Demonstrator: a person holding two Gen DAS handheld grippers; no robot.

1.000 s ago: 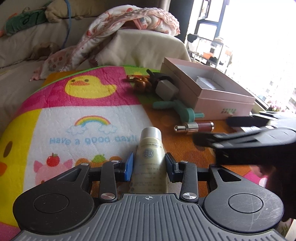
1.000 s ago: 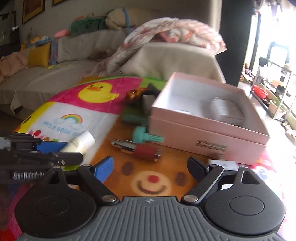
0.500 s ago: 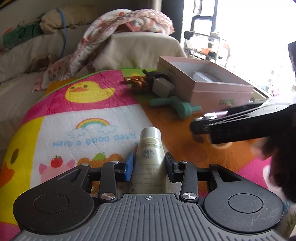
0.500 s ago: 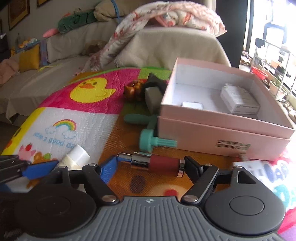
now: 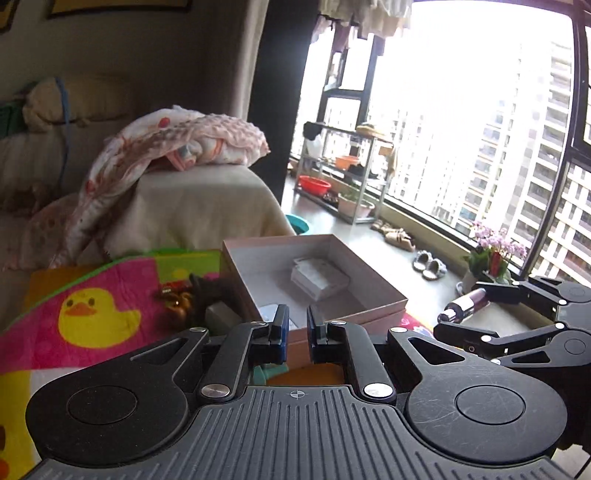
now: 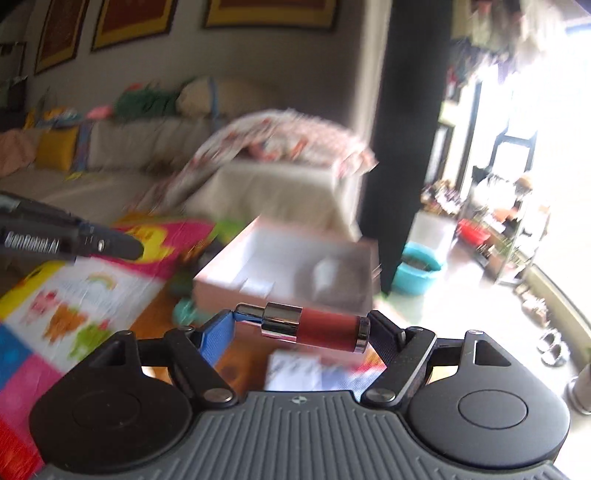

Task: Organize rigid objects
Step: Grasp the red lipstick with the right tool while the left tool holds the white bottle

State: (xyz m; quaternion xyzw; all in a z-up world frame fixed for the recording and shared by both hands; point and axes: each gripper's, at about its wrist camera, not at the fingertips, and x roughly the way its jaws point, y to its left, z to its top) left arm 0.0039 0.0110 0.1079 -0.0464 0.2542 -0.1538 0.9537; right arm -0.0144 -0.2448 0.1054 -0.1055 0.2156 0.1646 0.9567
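Crosswise, lipstick tube [image 6: 314, 326] clamped end-to-end in right gripper [image 6: 301, 328] jaws; left gripper [image 5: 297, 325] jaws clenched empty.

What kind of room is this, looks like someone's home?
Most likely a living room in a high-rise flat: a covered sofa with a blanket thrown over it, framed pictures on the wall, and a big window facing apartment towers.
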